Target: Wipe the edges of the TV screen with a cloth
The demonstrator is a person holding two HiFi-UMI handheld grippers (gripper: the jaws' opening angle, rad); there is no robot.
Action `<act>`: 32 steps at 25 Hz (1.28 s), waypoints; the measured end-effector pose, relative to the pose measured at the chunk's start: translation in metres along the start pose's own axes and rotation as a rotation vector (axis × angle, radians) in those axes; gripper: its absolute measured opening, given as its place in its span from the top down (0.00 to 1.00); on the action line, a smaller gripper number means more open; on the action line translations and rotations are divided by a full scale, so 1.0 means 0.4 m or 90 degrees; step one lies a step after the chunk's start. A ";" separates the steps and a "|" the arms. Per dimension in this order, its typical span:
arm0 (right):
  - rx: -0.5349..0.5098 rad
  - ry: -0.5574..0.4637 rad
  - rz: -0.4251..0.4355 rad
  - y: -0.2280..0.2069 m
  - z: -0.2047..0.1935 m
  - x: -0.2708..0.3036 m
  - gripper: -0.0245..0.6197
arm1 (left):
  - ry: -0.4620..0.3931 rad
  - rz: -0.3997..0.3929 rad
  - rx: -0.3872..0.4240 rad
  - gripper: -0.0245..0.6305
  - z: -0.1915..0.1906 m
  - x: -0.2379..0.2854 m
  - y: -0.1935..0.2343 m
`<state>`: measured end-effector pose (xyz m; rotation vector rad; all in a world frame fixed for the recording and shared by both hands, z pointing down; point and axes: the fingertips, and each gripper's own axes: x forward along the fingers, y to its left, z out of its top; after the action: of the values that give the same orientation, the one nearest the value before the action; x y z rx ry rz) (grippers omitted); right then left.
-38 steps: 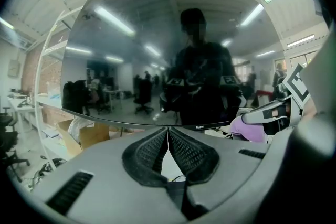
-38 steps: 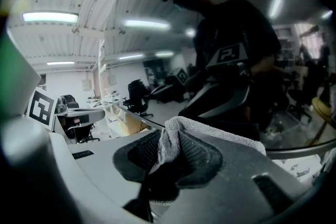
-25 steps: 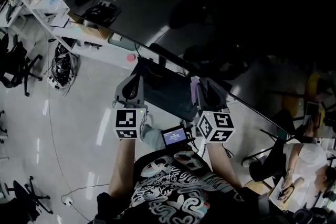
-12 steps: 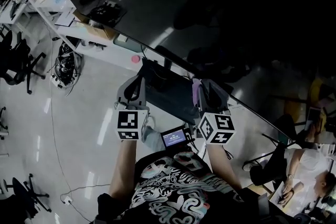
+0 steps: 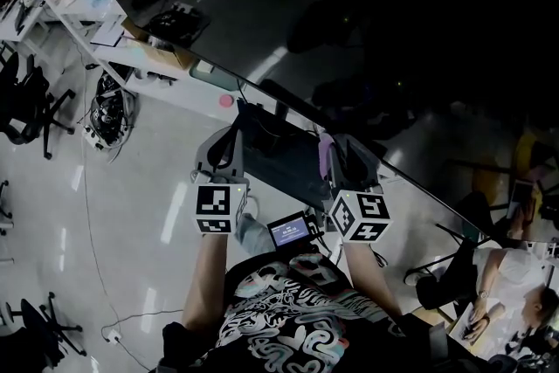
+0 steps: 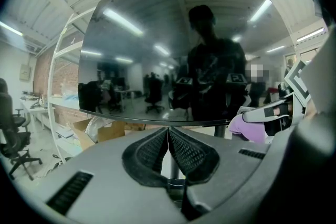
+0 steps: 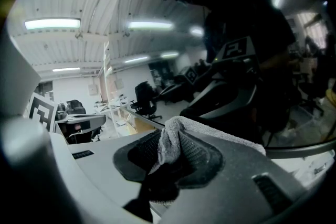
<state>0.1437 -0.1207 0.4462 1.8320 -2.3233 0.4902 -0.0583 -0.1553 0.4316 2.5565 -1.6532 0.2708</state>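
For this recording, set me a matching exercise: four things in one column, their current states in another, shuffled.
Things:
1. left gripper
2. right gripper
3. cloth
4. TV screen

States:
A. dark, mirroring the room
B. shut, with nothing between the jaws
C. pinched between two jaws
D. shut on the cloth

Pairs: 1-B; 2-D; 3-C; 4-A

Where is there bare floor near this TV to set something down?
The shiny floor left of the left gripper is mostly bare, bordered by the cable tangle above and office chairs at the far left. Between the left gripper and the right gripper, which holds the cloth, the dark stand under the TV screen crowds things.
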 end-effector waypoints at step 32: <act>-0.003 0.010 0.013 0.125 0.037 0.159 0.78 | 0.008 0.019 -0.015 0.93 0.023 0.086 0.199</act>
<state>0.0810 -0.1737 0.4437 1.7967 -2.3331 0.5001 -0.1161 -0.2203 0.4273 2.5102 -1.6810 0.2681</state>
